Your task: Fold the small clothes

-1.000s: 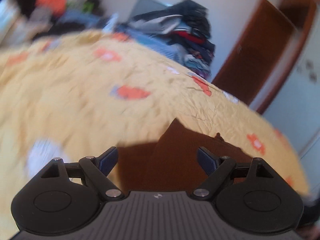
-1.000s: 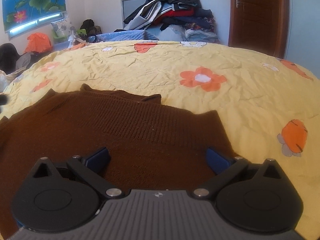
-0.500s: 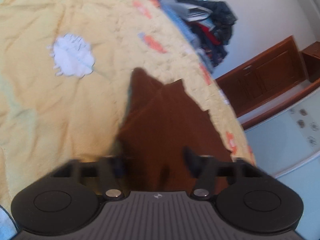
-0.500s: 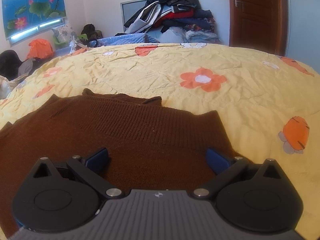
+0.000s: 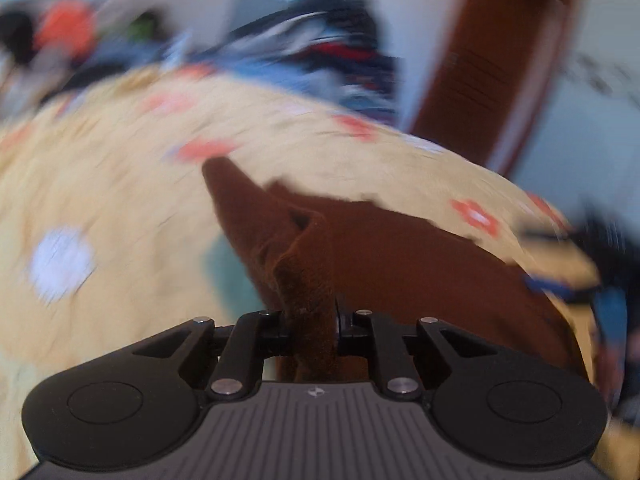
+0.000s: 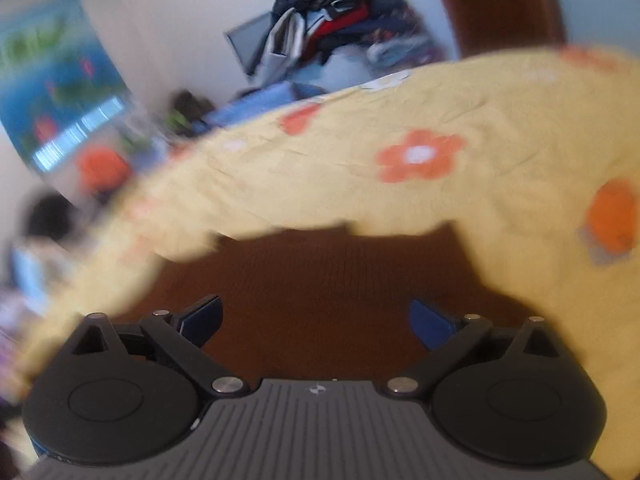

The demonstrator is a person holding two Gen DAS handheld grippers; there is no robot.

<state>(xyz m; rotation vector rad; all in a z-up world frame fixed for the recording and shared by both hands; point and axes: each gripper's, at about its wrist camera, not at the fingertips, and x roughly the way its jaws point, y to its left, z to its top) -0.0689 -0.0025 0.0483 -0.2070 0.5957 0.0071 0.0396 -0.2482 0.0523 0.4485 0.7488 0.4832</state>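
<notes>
Now left claw (image 5: 313, 322) clamped on sweater (image 5: 400, 256).

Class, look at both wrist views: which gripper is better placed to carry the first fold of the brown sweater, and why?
Left, probably. The left gripper, whose jaws have just been closing, pinches a bunched edge of the brown sweater. The right gripper hangs open above the fabric, holding nothing.

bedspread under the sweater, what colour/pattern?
The bedspread is yellow with orange flowers that have white centres; it shows best in the right wrist view.

Brown sweater (image 5: 400, 264) on yellow bedspread (image 6: 500, 104) (orange flowers, white centres).
</notes>
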